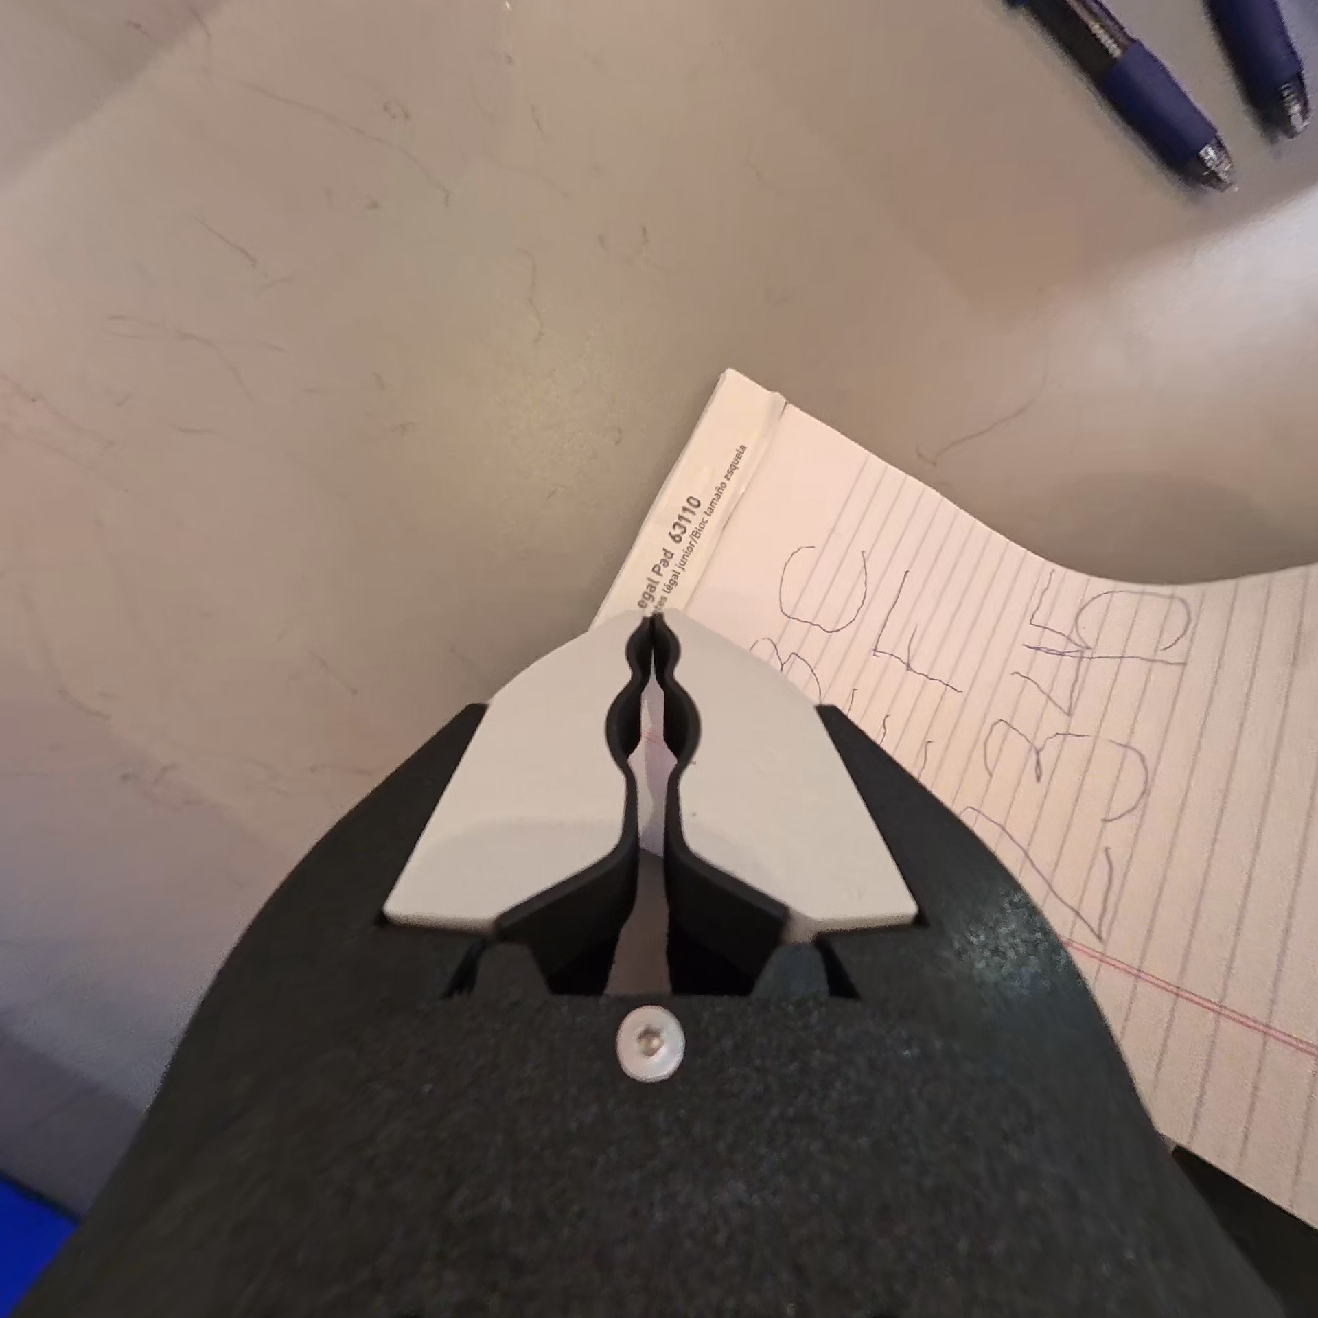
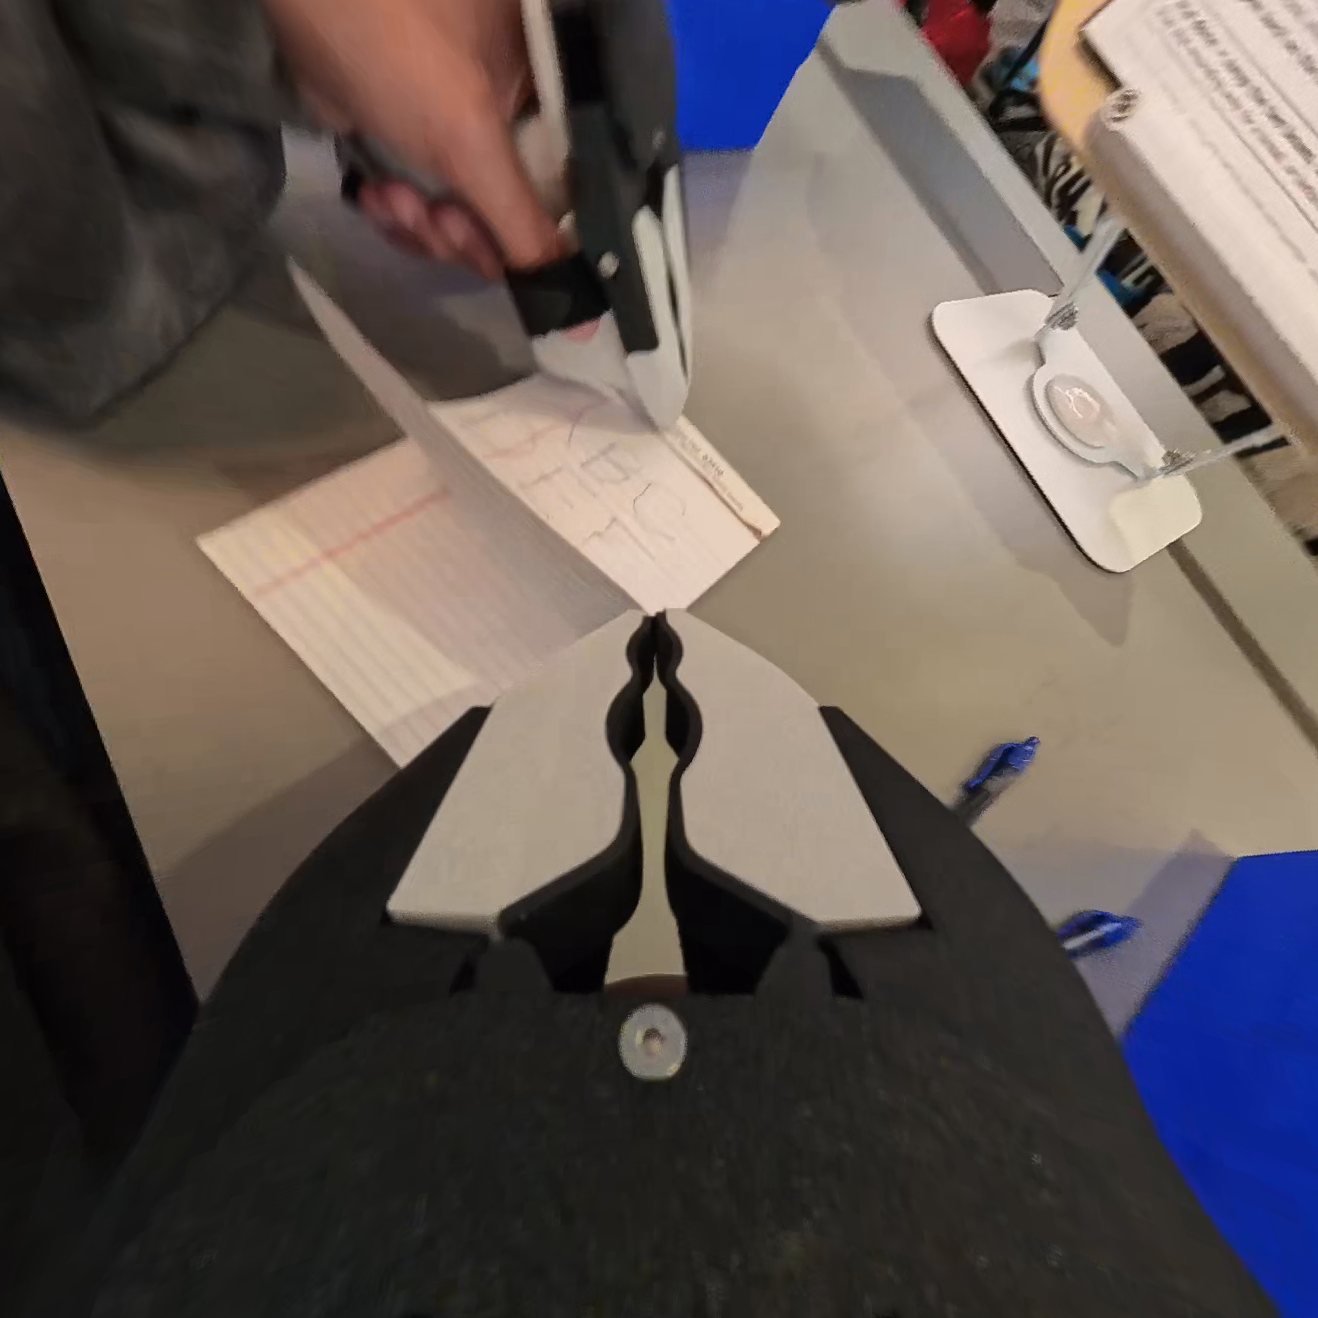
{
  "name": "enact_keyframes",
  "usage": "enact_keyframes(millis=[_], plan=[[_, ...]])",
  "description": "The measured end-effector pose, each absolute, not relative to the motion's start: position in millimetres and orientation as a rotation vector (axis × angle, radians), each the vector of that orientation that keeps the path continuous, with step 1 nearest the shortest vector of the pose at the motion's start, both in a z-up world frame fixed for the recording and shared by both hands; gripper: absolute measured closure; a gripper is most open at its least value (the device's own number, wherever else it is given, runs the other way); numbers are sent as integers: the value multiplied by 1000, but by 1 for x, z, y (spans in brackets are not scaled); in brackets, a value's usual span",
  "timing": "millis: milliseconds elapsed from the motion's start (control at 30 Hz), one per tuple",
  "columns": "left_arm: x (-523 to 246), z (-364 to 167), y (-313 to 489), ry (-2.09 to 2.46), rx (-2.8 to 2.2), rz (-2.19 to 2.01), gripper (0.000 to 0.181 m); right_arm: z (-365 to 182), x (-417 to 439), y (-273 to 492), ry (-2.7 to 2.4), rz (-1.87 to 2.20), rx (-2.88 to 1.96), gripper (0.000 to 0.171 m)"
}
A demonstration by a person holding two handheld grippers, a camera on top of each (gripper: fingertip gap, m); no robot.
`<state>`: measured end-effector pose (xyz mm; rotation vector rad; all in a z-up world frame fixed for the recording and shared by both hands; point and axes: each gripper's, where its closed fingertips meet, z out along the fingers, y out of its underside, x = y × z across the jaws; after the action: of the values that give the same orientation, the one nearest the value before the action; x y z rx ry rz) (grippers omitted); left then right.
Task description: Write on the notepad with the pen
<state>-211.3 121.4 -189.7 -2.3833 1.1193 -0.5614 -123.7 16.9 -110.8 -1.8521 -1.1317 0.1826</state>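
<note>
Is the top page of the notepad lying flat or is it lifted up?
Lifted up. The written page stands off the notepad, and the blank lined sheet beneath shows. The left tongs touch it near the binding; whether they pinch it, I cannot tell.

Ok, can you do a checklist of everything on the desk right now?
Surface: grey table, faint pen scribbles on it.
Job's things: notepad with handwriting, one sheet lifted; two blue pens lying apart from it, none held.
Clutter: white card with a clear piece; printed sheet.
Grippers: left gripper shut, tips on the pad's binding; right gripper shut at the lifted sheet's corner.
Cables: nothing seen.
Surroundings: person's hand, grey sleeve; blue area beside the table.
</note>
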Motion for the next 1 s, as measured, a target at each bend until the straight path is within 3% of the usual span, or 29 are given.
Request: enact_keyframes(millis=[167,333,500,700,733,800,1000], plan=[[-211,-190,121,1126,-2389,-574,181,-76,-143,-2,-869,613,-1718,171],[-211,-190,121,1157,-2420,-564,181,-89,-182,-36,-959,759,-1686,171],[-212,-190,121,1268,-2432,-391,181,-107,-195,-37,-990,679,-1750,171],[-204,-187,138,1321,-2342,-327,181,-143,-146,-41,-903,534,-2126,171],[-202,-186,141,1320,-2335,-344,181,-155,-134,-46,-899,480,-2214,169],[-198,-188,143,1311,-2345,-392,181,-172,-115,-49,-871,347,-2305,141],[-212,-196,132,1204,-2410,-437,181,-183,-129,-44,-656,449,-2364,129]])
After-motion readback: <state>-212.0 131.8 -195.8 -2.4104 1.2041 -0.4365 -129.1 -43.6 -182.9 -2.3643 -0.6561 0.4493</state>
